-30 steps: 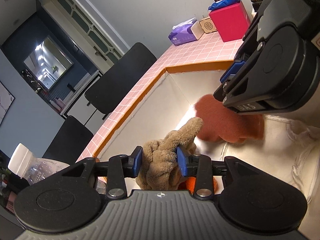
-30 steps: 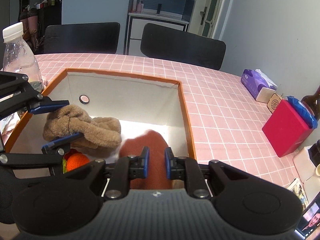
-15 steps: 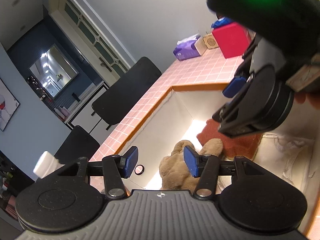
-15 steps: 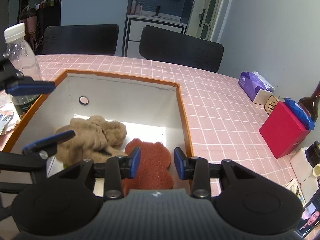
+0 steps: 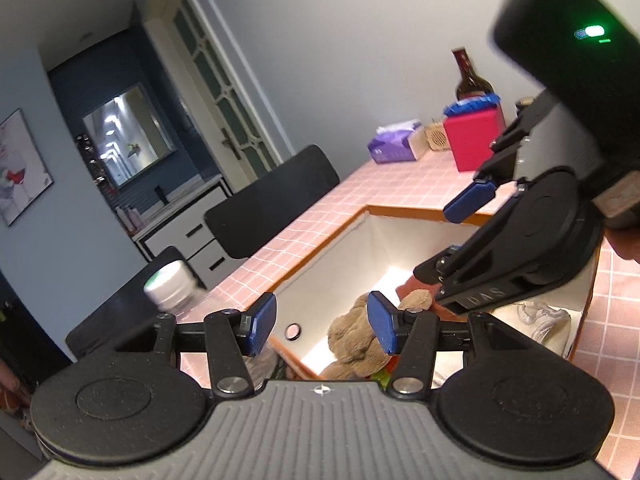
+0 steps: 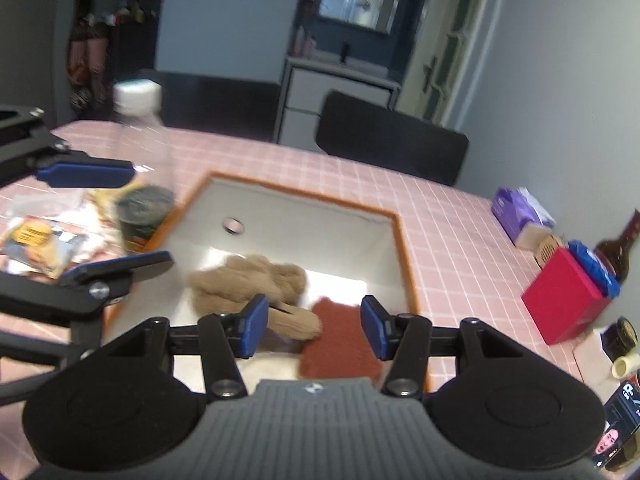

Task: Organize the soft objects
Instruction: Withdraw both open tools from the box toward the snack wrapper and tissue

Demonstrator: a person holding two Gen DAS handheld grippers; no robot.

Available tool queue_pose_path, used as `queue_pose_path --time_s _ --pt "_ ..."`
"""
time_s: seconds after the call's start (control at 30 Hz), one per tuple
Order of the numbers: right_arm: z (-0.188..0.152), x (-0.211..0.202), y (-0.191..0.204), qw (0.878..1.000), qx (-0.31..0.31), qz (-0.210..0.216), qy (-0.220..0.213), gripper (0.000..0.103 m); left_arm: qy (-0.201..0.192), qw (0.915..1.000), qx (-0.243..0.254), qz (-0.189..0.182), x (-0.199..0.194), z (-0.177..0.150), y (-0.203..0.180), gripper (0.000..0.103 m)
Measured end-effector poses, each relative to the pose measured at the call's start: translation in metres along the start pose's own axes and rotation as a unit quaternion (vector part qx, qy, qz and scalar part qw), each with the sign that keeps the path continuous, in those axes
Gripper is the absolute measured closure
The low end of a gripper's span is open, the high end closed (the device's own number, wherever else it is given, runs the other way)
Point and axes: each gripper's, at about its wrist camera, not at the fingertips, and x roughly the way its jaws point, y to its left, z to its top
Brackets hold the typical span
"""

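A tan plush toy (image 6: 256, 284) (image 5: 356, 340) lies inside the orange-rimmed white box (image 6: 404, 240) (image 5: 332, 256) on the pink tiled table. A rust-red bear-shaped soft pad (image 6: 340, 340) (image 5: 408, 286) lies to its right on the box floor. My right gripper (image 6: 314, 330) hovers above the box, its jaws opening, with nothing pressed between them. My left gripper (image 5: 322, 328) stands open above the box's left rim, holding nothing. The right gripper's body (image 5: 520, 248) fills the right of the left wrist view. A white soft item (image 5: 536, 316) shows at the box's near side.
A clear plastic bottle (image 6: 142, 152) and snack packets (image 6: 44, 232) stand left of the box. A red box (image 6: 564, 300), purple tissue pack (image 6: 520, 212) and dark bottle (image 6: 616, 248) sit at the table's right. Black chairs (image 6: 392, 140) line the far edge.
Both grippers let go of their soft toys, opened and rose out of the box. The tan plush and the red pad now lie on the box floor.
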Motion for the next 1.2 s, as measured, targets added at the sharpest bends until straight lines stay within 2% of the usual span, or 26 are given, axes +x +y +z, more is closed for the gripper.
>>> queue_pose_path --time_s 0.4,0.53,0.67,0.73,0.9,0.93,1.07,1.2 --pt "-0.013 -0.061 0.056 0.996 -0.003 0.050 -0.076 0.051 -0.022 0.9968 -0.072 0.026 -0.057 -0.037 0.034 0.041" --pt "-0.022 -0.071 0.072 0.994 0.002 0.049 -0.095 0.051 -0.020 0.9919 -0.113 0.053 -0.070 -0.055 0.047 0.041" --pt "-0.028 -0.077 0.090 0.990 0.019 0.069 -0.125 0.050 -0.012 0.9843 -0.156 0.082 -0.079 -0.075 0.063 0.041" --pt "-0.029 -0.079 0.102 0.987 0.026 0.082 -0.138 0.045 -0.009 0.9802 -0.173 0.095 -0.084 -0.085 0.070 0.041" --pt "-0.031 -0.076 0.132 0.978 0.039 0.126 -0.160 0.042 0.005 0.9717 -0.206 0.116 -0.093 -0.111 0.088 0.041" --pt "-0.033 -0.075 0.140 0.977 0.039 0.131 -0.161 0.039 0.008 0.9703 -0.211 0.119 -0.093 -0.115 0.091 0.041" --pt "-0.036 -0.063 0.164 0.976 0.031 0.142 -0.165 0.039 0.024 0.9661 -0.225 0.125 -0.091 -0.135 0.102 0.041" --pt "-0.034 -0.044 0.185 0.978 0.025 0.145 -0.150 0.040 0.034 0.9633 -0.236 0.124 -0.087 -0.152 0.112 0.041"
